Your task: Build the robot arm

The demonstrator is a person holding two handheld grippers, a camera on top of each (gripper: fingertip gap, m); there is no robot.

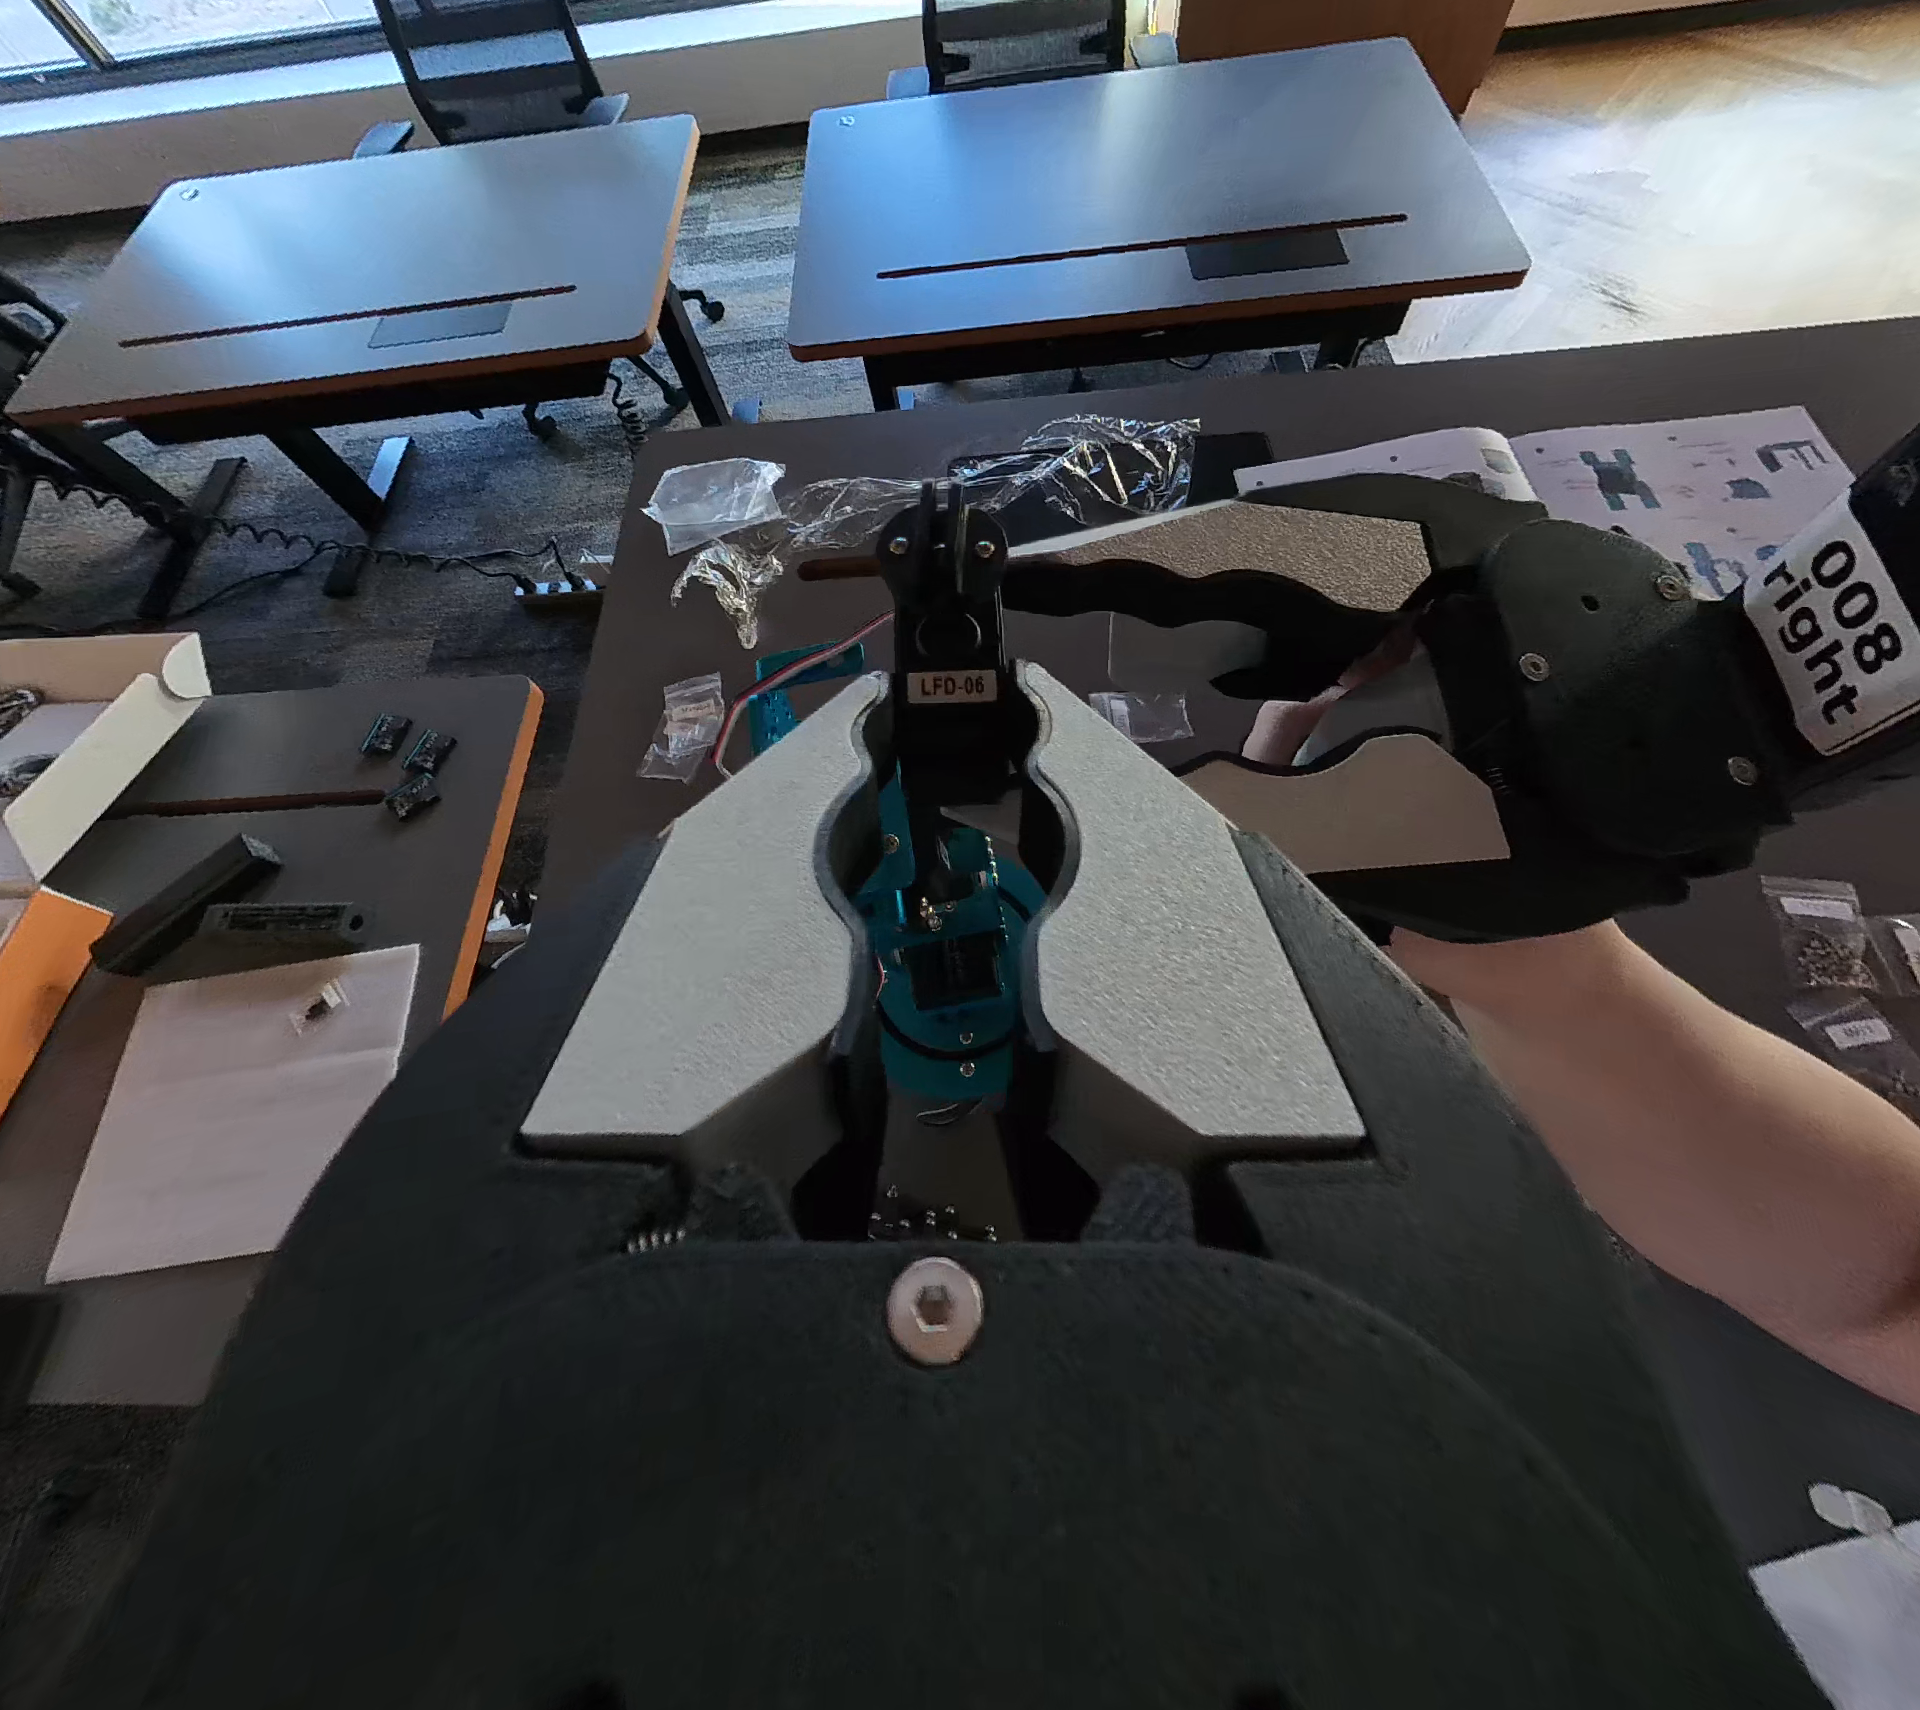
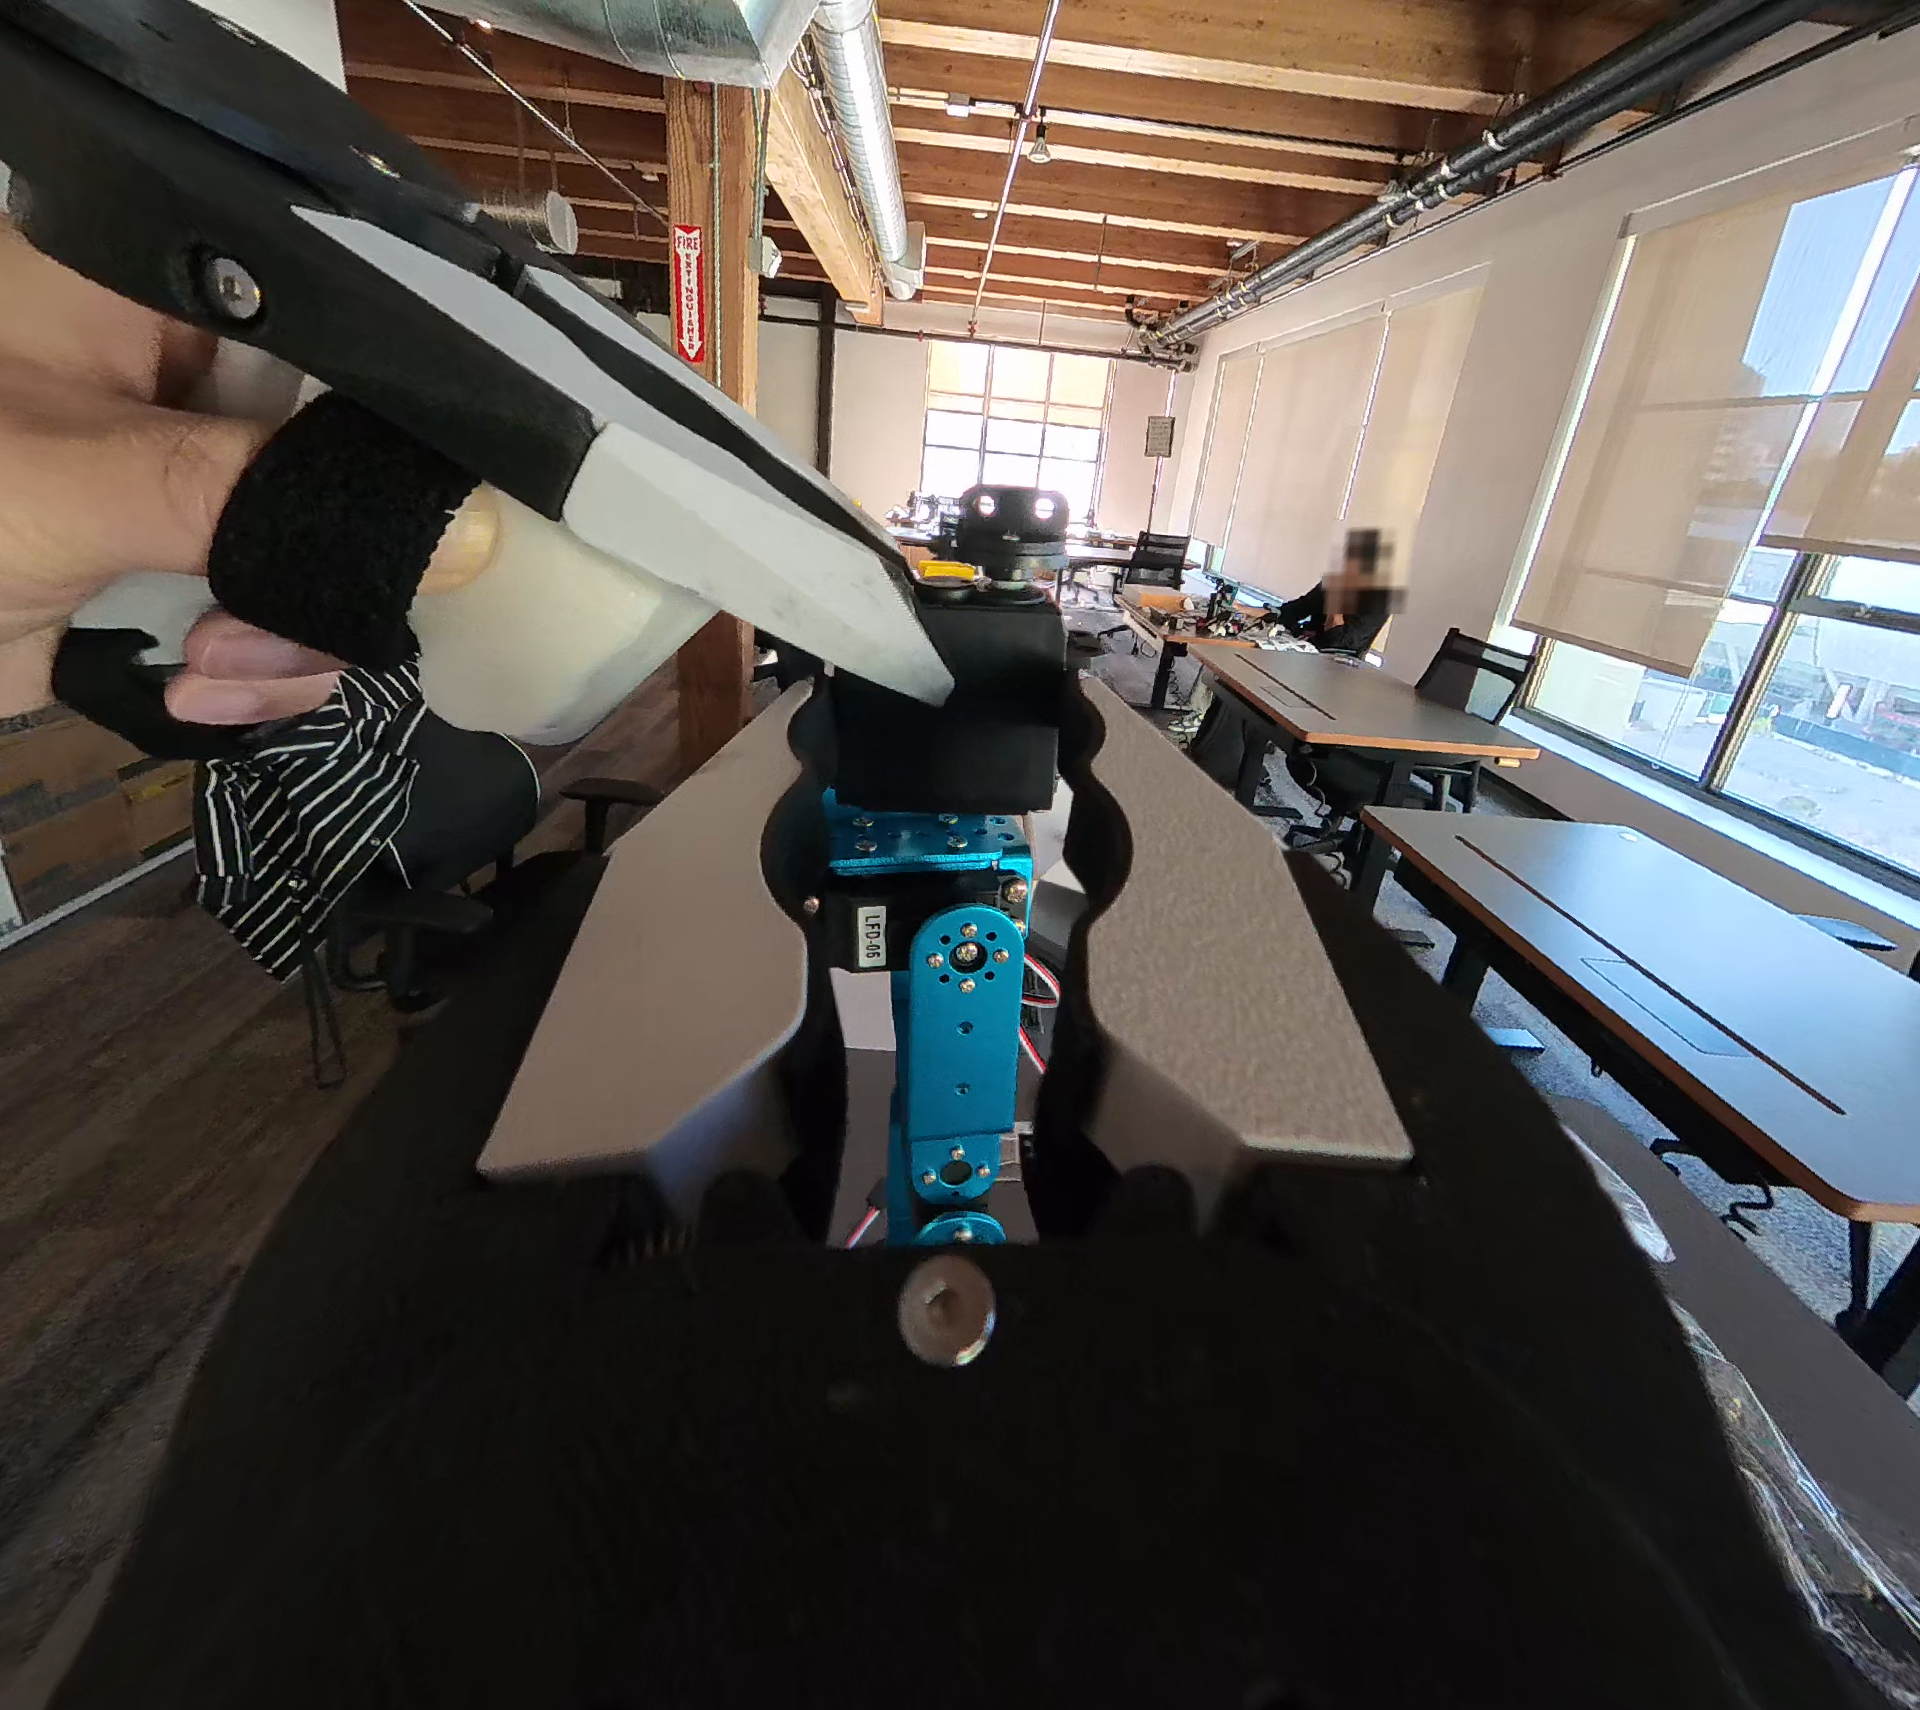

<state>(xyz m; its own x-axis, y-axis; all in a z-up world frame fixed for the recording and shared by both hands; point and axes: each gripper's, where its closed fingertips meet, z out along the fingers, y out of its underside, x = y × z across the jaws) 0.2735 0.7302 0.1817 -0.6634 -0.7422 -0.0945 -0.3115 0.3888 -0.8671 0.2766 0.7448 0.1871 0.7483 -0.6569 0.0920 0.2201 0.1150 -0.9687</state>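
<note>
Left of the small robot arm, black chips lie on a side tabletop. The left gripper has its jaws clenched on the arm's black servo block, above the blue brackets. From the arm's right, the right gripper grasps that same block. The arm looks rigid, light, with delicate wires; best held by the servo body. Parts bags lie right of it.
</note>
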